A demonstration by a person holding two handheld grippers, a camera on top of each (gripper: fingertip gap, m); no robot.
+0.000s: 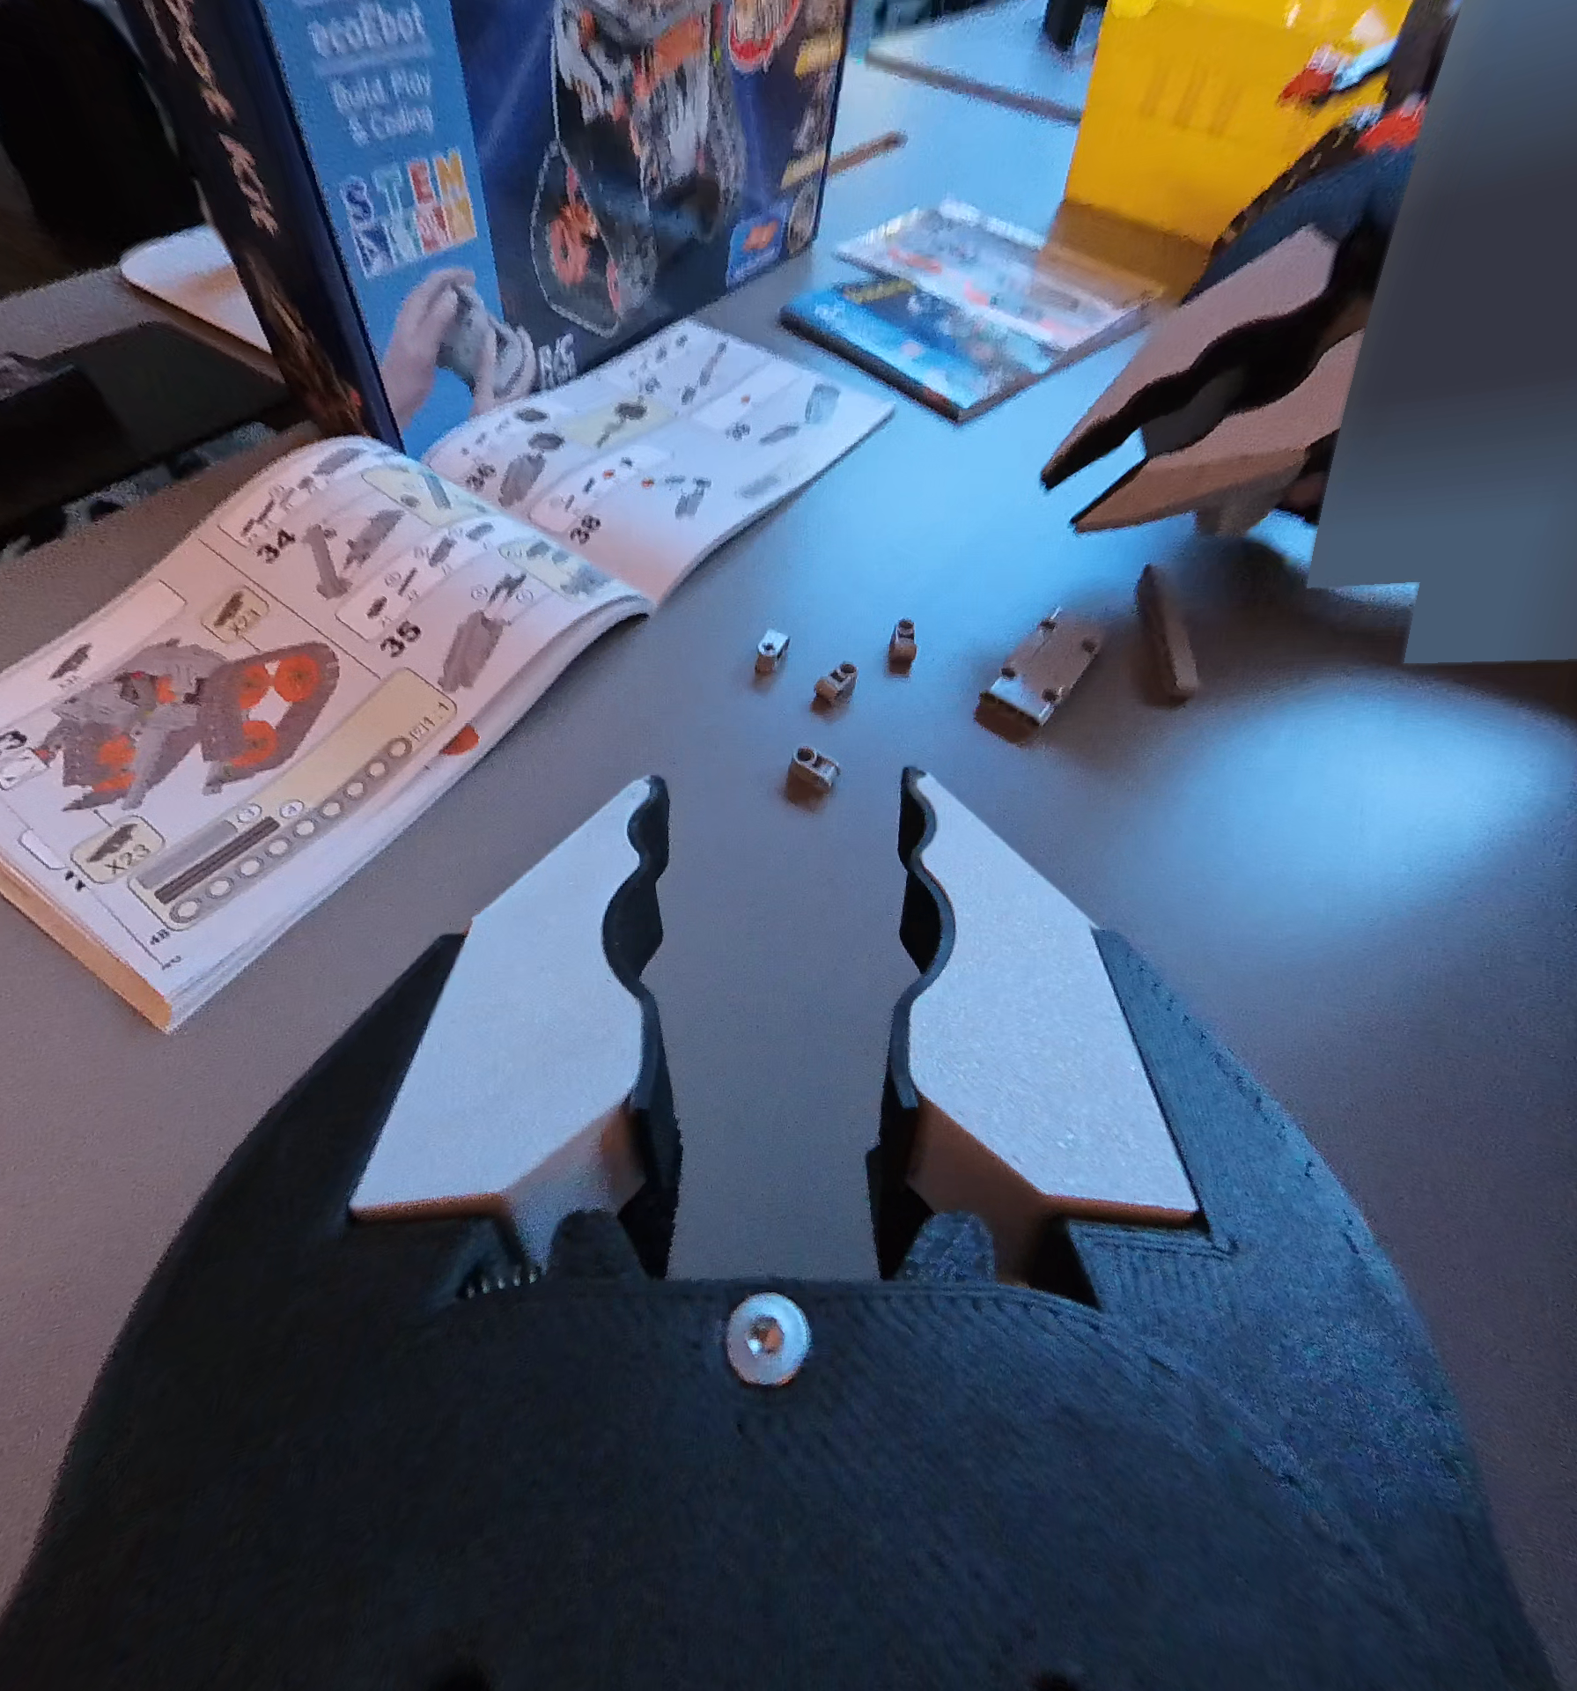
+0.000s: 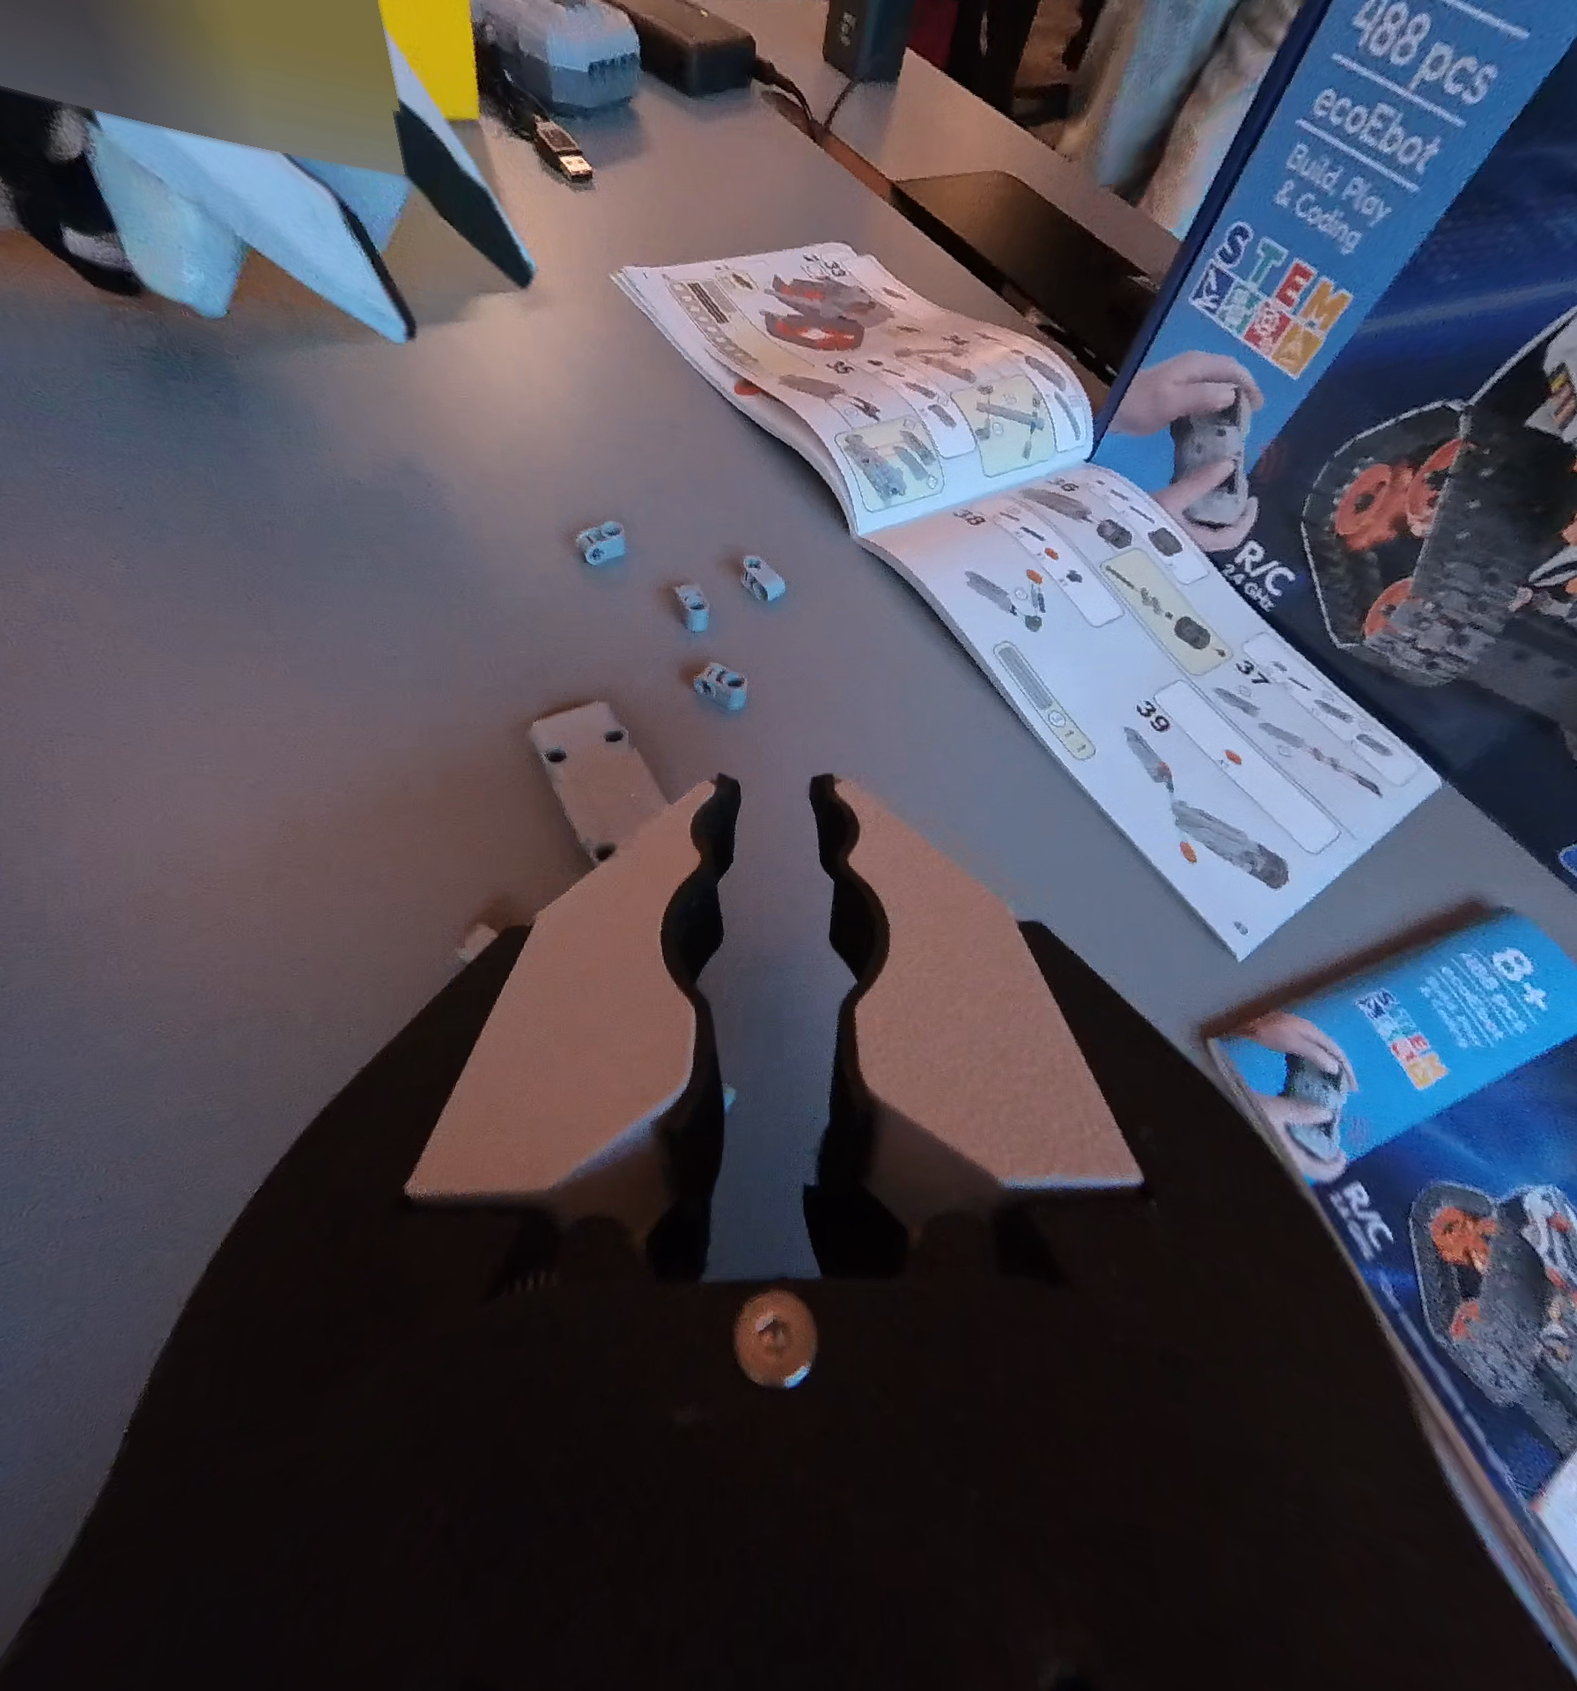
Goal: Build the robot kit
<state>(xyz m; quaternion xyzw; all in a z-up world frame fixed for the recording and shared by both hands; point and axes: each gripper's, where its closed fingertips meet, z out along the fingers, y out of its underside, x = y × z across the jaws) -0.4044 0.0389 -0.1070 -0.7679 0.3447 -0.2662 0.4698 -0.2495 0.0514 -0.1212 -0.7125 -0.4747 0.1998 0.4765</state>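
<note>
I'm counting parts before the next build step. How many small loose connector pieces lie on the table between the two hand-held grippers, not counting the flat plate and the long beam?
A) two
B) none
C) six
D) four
D: four small connector pieces lie apart on the grey table, just ahead of the open left hand-held gripper.
</note>
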